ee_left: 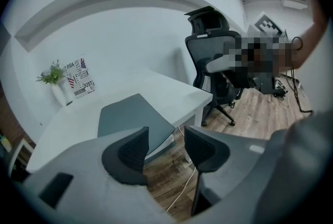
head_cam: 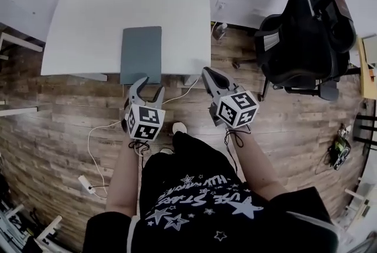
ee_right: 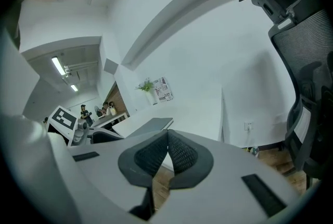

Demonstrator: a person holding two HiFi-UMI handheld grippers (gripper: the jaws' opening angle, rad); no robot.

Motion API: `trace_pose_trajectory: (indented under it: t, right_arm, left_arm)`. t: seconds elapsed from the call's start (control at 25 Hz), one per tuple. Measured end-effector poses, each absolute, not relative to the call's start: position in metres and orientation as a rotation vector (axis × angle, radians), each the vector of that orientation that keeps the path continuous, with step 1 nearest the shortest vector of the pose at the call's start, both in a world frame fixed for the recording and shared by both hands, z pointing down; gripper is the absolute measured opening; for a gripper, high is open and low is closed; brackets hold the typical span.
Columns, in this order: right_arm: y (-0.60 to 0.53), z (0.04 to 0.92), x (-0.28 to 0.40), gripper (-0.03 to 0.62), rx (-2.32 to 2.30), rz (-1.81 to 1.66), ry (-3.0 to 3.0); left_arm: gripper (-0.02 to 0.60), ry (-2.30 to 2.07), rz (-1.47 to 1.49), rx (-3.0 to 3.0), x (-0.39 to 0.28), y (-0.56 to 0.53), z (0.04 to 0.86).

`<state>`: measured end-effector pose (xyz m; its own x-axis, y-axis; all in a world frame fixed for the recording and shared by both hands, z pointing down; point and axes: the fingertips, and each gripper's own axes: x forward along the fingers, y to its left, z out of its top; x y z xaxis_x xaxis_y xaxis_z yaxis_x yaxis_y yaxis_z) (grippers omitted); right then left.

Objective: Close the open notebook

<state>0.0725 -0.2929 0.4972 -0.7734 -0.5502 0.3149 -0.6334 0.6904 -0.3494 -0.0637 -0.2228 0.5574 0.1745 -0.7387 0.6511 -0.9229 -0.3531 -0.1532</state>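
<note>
Flat grey-green notebook (head_cam: 141, 53) lies at the near edge of the white tabletop (head_cam: 94, 16), its near end overhanging slightly. It looks closed already, cover up. I'd expect it to be thin and light, with a smooth, fairly stiff cover that slides easily, so pinch the overhanging edge or press down flat. Left gripper (head_cam: 150, 90) has its jaws wide and empty, just short of that edge. Right gripper (head_cam: 208, 73) is pinched together, empty.

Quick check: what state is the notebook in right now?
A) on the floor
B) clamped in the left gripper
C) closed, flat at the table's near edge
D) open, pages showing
C: the grey notebook lies flat on the white table with only its cover showing, and the left gripper stands open, clear of it.
</note>
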Motion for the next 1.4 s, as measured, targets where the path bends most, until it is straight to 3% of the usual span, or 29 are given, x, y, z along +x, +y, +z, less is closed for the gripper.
trace_pose_trajectory:
  t: [0.44,0.6,0.96,1.4]
  right_arm:
    - [-0.254,0.491,0.009,0.003,0.729,0.585,-2.765]
    - [-0.225,0.478,-0.009,0.003,0.639,0.529,-2.796]
    - [-0.147,0.458,-0.003,0.003,0.523,0.462,-2.839]
    - [-0.011,0.44,0.044,0.003,0.38,0.388,-2.895]
  left_arm:
    - [0.228,-1.872,0.617,1.986,-0.108,-0.145,0.514]
    - [0.195,-1.947,0.492,1.87,-0.124,-0.098,0.509]
    - [0.055,-2.02,0.318,1.76,-0.113,0.001,0.49]
    - [0.028,-2.122,0.203,1.636,-0.058,0.156,0.478]
